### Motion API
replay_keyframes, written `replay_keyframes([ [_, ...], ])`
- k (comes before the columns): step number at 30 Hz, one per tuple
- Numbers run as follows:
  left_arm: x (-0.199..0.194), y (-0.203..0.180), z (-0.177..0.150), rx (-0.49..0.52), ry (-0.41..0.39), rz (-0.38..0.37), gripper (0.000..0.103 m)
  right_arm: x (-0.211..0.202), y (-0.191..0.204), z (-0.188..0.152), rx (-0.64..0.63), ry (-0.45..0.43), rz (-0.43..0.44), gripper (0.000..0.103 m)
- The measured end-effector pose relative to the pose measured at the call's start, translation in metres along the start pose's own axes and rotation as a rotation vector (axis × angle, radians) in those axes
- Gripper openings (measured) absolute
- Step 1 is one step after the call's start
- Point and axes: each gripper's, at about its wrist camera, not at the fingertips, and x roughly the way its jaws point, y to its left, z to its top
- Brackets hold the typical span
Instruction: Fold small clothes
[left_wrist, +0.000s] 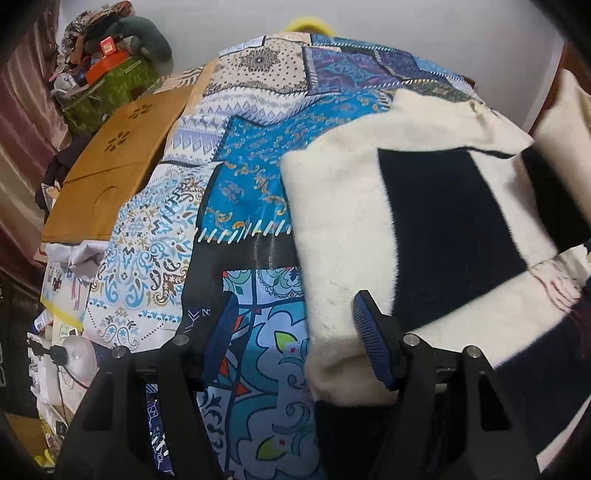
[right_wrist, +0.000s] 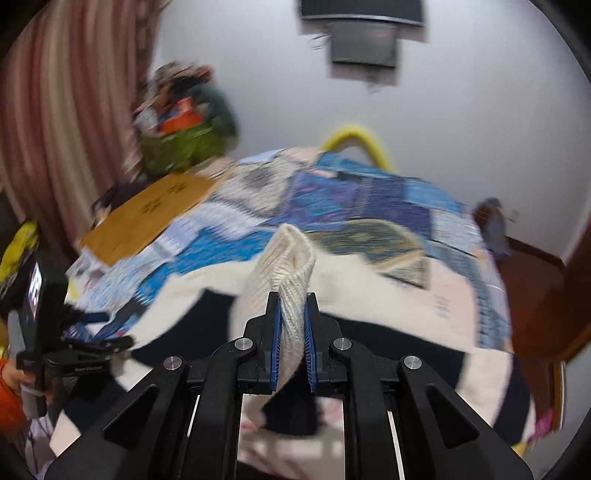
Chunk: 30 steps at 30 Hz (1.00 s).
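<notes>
Patchwork bedspread (left_wrist: 236, 155) covers the bed; on it, toward three o'clock, lies the cream-and-navy sweater (left_wrist: 369, 206); the right gripper (right_wrist: 292, 332) pinches its ribbed cream edge tight; the left gripper (left_wrist: 295, 332) hangs half-open, holding nothing, one finger (left_wrist: 369, 332) over the fleece.

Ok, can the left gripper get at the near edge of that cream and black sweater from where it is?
Probably yes. The left gripper stands open just over the cream and black sweater, one finger already above its fuzzy edge, and nothing lies between them. The right gripper, shut on a ribbed cuff, is off to the side.
</notes>
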Motion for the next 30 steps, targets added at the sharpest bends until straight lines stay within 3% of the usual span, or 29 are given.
replay_keyframes([
  [5,0.004,0.001,0.000,-0.005,0.009,0.019,0.065,-0.016,-0.056,-0.014,0.104,-0.007,-0.095,0.010],
  [14,0.008,0.001,-0.002,-0.014,0.008,0.065,0.072,-0.009,-0.125,-0.067,0.243,0.100,-0.207,0.010],
  [19,0.007,-0.002,-0.001,0.003,0.009,0.093,0.073,-0.006,-0.151,-0.087,0.295,0.142,-0.237,0.010],
  [25,0.000,-0.008,0.003,0.033,-0.007,0.131,0.073,-0.018,-0.170,-0.105,0.341,0.176,-0.212,0.010],
  [27,-0.008,-0.012,0.009,0.047,-0.031,0.138,0.072,-0.026,-0.175,-0.107,0.343,0.174,-0.214,0.013],
  [30,-0.024,-0.021,0.021,0.064,-0.078,0.123,0.072,-0.041,-0.186,-0.110,0.352,0.158,-0.226,0.036],
])
